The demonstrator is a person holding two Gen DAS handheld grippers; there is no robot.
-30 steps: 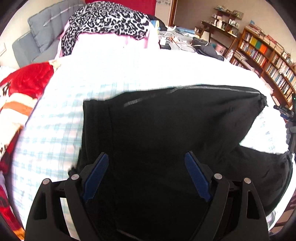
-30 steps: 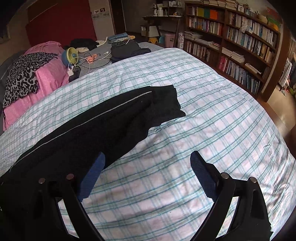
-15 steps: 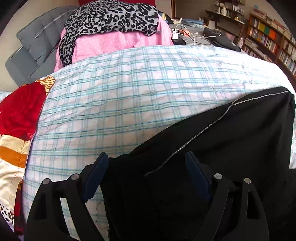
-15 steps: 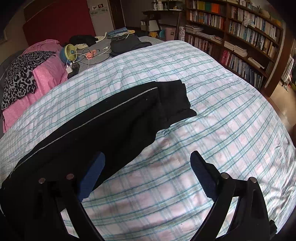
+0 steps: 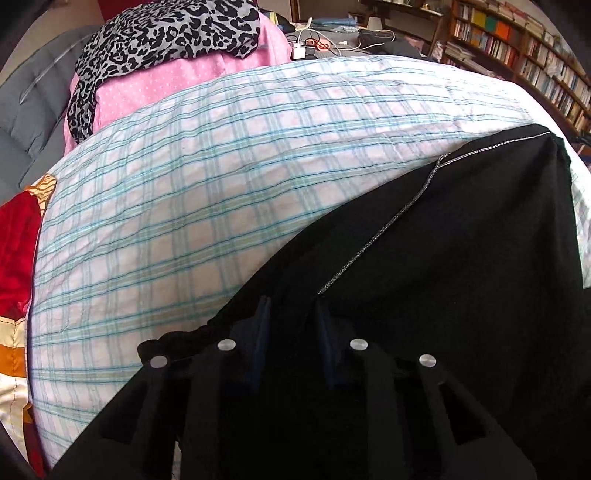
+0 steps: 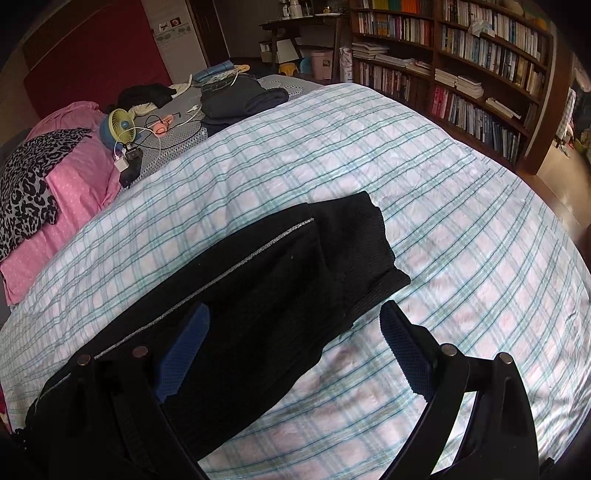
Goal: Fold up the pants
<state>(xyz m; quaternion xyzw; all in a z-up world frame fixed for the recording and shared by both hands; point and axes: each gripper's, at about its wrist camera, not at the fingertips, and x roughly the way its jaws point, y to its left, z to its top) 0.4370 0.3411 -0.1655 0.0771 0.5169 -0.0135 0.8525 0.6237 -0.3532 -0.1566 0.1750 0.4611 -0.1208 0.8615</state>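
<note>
Black pants (image 5: pixel 443 258) with a thin silver side stripe lie stretched across the plaid bed cover (image 5: pixel 184 184). My left gripper (image 5: pixel 291 314) sits at the pants' near edge by the gathered waistband. Its jaws are closing, and a fold of the black cloth is pinched between the blue pads. In the right wrist view the pants (image 6: pixel 258 288) run from lower left to the cuffs at centre. My right gripper (image 6: pixel 295 308) hangs open above the leg end. Its left finger is over the black cloth and its right finger over the plaid cover (image 6: pixel 443 221).
A pink pillow with a leopard-print cloth (image 5: pixel 166 33) lies at the head of the bed. A red patterned blanket (image 5: pixel 14 240) is at the left edge. A small fan (image 6: pixel 122 127), cables and folded dark clothes (image 6: pixel 240 96) lie beyond the cover. Bookshelves (image 6: pixel 461 74) line the right wall.
The left gripper slid to the waistband end and its jaws went from wide apart to pinched on the black cloth. The right gripper moved nearer the cuffs, still open.
</note>
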